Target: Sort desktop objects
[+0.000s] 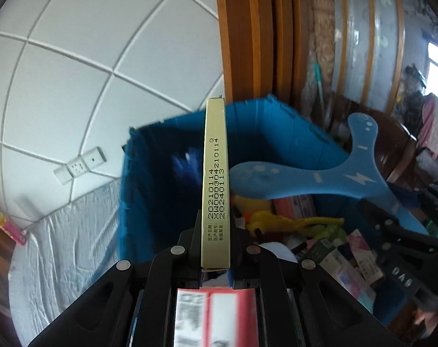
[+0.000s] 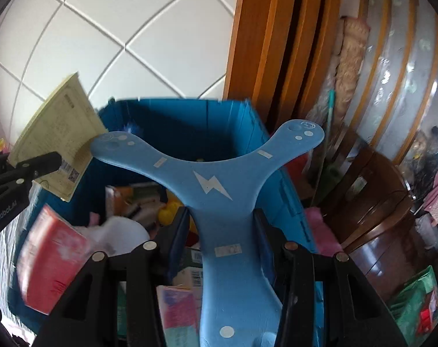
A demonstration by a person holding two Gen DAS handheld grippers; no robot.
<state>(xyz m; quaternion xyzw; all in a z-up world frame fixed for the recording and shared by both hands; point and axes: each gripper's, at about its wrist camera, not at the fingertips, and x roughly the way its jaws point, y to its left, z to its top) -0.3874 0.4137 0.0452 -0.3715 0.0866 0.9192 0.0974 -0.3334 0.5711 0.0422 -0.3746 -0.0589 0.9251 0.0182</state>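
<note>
Matt cardboard box [image 1: 215,179], matt foam boomerang [image 2: 219,185], plastic bin [image 2: 207,115]

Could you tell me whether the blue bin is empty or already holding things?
Holding things: the blue bin contains small boxes and a yellow toy.

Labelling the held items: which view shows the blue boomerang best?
Right wrist: the blue boomerang faces the camera, all three arms and lightning bolt visible, clamped in the right gripper. Left wrist shows it side-on, partly hidden.

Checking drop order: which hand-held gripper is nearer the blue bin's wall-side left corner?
Left. The left hand-held gripper, shut on the flat yellow box, points at that corner of the blue bin. The right hand-held gripper, holding the blue boomerang, sits further right.
</note>
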